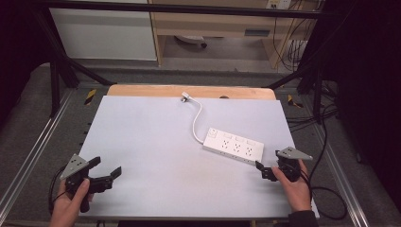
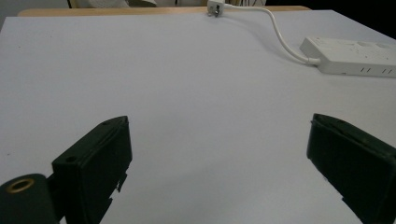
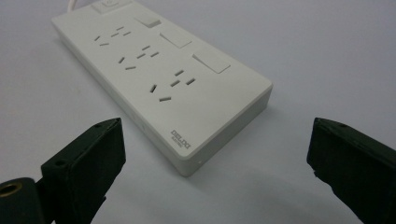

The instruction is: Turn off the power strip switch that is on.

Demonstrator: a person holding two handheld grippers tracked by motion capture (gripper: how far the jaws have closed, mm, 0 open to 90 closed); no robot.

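Note:
A white power strip (image 1: pixel 233 145) with three sockets and three switches lies flat on the right half of the white table top (image 1: pixel 151 151). Its white cable (image 1: pixel 195 120) curves back to a plug (image 1: pixel 186 98) lying at the far edge. My right gripper (image 1: pixel 268 161) is open just short of the strip's near end (image 3: pixel 159 74), with its jaws (image 3: pixel 215 125) spread wider than that end and touching nothing. My left gripper (image 1: pixel 106 168) is open at the near left corner, low over bare table (image 2: pixel 219 123). From there the strip (image 2: pixel 350 56) and plug (image 2: pixel 215 7) lie far off.
A wooden board edge (image 1: pixel 142 91) shows behind the white sheet. Metal frame rails (image 1: pixel 28 142) run along both sides of the table. Black cables (image 1: pixel 326 189) trail off the right side. Cabinets (image 1: pixel 104 33) stand beyond the table.

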